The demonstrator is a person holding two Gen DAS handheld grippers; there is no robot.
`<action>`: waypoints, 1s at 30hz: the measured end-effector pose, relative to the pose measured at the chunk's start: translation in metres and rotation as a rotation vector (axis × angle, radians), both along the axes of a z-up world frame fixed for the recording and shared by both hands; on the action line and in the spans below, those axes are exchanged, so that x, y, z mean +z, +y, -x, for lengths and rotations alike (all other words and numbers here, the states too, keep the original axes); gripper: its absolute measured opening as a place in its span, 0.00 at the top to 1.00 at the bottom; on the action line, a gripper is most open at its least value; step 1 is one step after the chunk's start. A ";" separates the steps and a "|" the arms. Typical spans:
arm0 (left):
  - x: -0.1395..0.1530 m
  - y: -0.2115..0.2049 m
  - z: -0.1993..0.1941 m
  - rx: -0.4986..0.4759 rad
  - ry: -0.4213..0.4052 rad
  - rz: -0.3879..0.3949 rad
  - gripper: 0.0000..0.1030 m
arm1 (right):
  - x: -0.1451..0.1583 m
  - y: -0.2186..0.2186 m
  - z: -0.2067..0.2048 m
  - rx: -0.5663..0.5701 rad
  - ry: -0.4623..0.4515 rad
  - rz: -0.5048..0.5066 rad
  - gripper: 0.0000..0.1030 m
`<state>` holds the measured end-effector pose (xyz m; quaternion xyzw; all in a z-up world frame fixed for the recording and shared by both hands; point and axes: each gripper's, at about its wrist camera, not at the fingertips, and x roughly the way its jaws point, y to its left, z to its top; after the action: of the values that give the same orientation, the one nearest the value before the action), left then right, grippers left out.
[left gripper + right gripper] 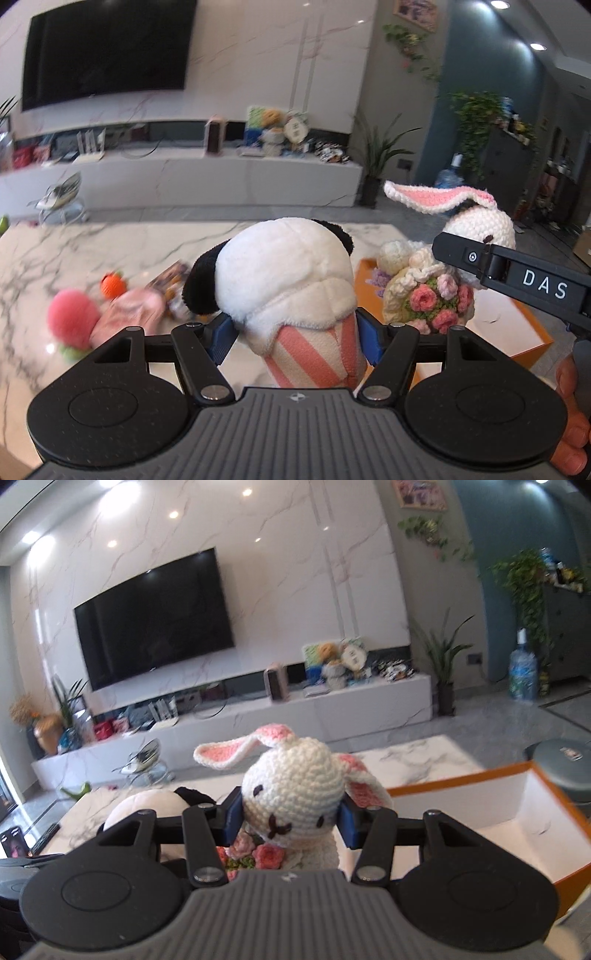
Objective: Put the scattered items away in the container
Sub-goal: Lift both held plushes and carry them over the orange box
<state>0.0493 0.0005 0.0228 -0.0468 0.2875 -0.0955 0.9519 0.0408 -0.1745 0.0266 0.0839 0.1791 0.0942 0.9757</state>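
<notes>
My left gripper [295, 341] is shut on a plush panda [291, 269] with a pink-striped body, lifted above the marble table [74, 251]. My right gripper [290, 821] is shut on the head of a crocheted white rabbit [295, 786] that carries a pink flower bouquet [266, 854]. In the left wrist view the rabbit [480, 225] hangs to the right of the panda, over the orange box [524, 332] with its white inside. In the right wrist view the orange box [461, 779] lies just right of the rabbit, and the panda [147, 801] shows at the left.
On the table to the left lie a pink ball-shaped plush [72, 314], a pink soft toy [129, 314], a small orange toy [112, 284] and a printed packet [173, 275]. A person's fingers [572, 424] hold the right tool. A grey stool [565, 764] stands beyond the box.
</notes>
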 end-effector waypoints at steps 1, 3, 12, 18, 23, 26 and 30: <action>0.003 -0.006 -0.001 -0.013 -0.009 0.001 0.25 | 0.003 -0.007 0.001 -0.012 -0.004 0.000 0.48; 0.009 -0.019 -0.005 -0.039 -0.024 0.006 0.25 | 0.009 -0.022 0.001 -0.043 -0.005 -0.004 0.48; 0.010 -0.080 -0.029 -0.158 -0.034 0.023 0.25 | 0.015 -0.090 -0.006 -0.207 0.000 -0.005 0.47; -0.007 -0.117 -0.051 -0.259 -0.013 0.032 0.25 | -0.004 -0.130 -0.030 -0.248 0.095 -0.008 0.47; -0.034 -0.143 -0.074 -0.304 0.038 -0.005 0.25 | -0.031 -0.155 -0.062 -0.249 0.233 -0.029 0.47; -0.052 -0.156 -0.090 -0.314 0.072 -0.054 0.24 | -0.046 -0.166 -0.082 -0.251 0.314 -0.047 0.47; -0.070 -0.170 -0.100 -0.332 0.101 -0.123 0.25 | -0.066 -0.175 -0.108 -0.225 0.404 -0.049 0.47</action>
<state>0.1496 -0.1698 -0.0468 0.0550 0.3441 -0.2310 0.9084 0.1491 -0.3497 -0.0393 0.1440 0.3579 -0.0295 0.9221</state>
